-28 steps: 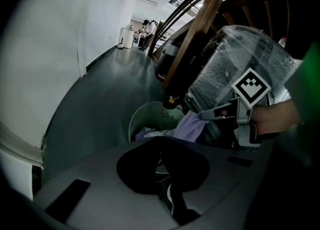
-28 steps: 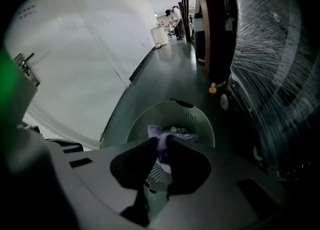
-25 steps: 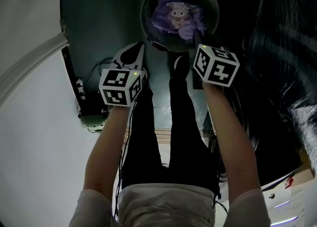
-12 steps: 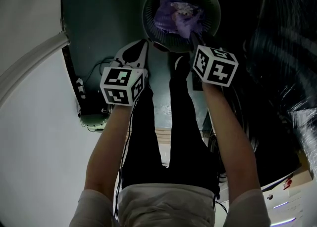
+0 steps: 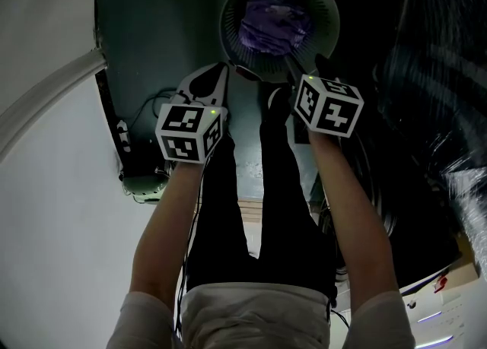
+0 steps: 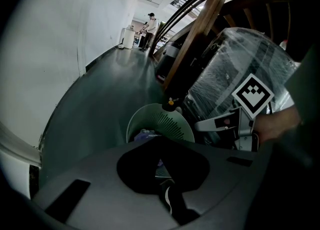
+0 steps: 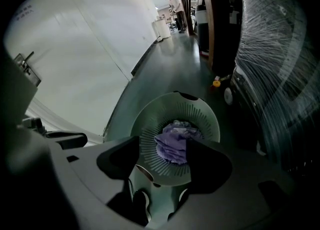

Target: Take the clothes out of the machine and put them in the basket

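As right gripper jaws swing apart, purple garment falls clear of them and lies bunched inside green basket. Left gripper waits beside basket, jaws together, empty. Drop looks done; right gripper free for next piece.

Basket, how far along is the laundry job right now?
Done: a purple garment lies in the basket. In hand: nothing; the right tool hangs above it, its jaws have just been opening, nothing between them. Remaining: whether more clothes wait in the machine can't be seen here.
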The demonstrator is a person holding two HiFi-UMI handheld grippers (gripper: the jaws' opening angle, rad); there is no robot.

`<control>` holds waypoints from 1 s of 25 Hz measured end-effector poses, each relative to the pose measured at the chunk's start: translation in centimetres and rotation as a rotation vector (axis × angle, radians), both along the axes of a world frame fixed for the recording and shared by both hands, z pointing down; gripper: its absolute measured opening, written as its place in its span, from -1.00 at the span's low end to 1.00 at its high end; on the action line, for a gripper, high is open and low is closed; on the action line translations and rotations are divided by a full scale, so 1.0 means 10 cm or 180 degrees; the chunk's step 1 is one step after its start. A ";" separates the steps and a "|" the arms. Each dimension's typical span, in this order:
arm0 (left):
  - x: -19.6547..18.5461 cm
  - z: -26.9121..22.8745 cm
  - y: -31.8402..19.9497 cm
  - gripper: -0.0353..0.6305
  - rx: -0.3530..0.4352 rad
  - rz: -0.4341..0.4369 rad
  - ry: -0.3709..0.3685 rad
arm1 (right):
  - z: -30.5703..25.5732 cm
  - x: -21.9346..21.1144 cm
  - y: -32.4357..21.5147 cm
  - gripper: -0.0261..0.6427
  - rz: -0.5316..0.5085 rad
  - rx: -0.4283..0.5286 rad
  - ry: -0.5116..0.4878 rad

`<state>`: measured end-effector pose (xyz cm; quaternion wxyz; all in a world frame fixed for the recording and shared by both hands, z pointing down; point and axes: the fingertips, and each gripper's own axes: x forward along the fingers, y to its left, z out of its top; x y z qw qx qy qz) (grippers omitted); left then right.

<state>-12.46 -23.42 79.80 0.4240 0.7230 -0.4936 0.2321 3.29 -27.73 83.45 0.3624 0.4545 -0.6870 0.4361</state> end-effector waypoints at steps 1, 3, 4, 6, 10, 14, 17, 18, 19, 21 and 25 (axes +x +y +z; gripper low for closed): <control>0.00 0.00 0.01 -0.83 -0.0001 0.0003 -0.0003 | -0.01 0.00 0.01 -0.04 -0.0004 0.0001 0.0003; -0.01 0.00 0.03 -0.83 -0.0007 0.0013 -0.0009 | -0.02 0.00 0.02 -0.12 -0.0006 0.0010 0.0013; -0.01 0.00 0.04 -0.83 -0.0011 0.0017 -0.0011 | -0.04 0.00 0.03 -0.17 -0.0004 0.0025 0.0026; -0.02 -0.01 0.06 -0.83 -0.0018 0.0020 -0.0011 | -0.08 0.02 0.03 -0.43 -0.0008 0.0080 0.0082; -0.01 -0.03 0.09 -0.83 -0.0014 0.0019 0.0000 | -0.13 0.05 0.05 -0.69 -0.0033 0.0146 0.0163; 0.00 -0.06 0.11 -0.83 0.0001 0.0029 0.0011 | -0.18 0.08 0.05 -0.90 -0.0074 0.0240 0.0246; 0.01 -0.08 0.14 -0.83 0.0010 0.0042 0.0013 | -0.23 0.06 0.09 -0.90 -0.0076 0.0257 0.0210; 0.01 -0.09 0.15 -0.83 0.0013 0.0044 0.0010 | -0.24 0.06 0.11 -0.90 -0.0069 0.0255 0.0199; 0.00 -0.10 0.16 -0.83 0.0016 0.0041 0.0006 | -0.25 0.05 0.13 -0.90 -0.0062 0.0254 0.0190; 0.00 -0.13 0.18 -0.83 0.0029 0.0030 0.0004 | -0.27 0.04 0.18 -0.90 -0.0051 0.0253 0.0184; -0.01 -0.18 0.22 -0.83 0.0066 0.0033 -0.0004 | -0.30 0.03 0.29 -0.90 -0.0020 0.0254 0.0182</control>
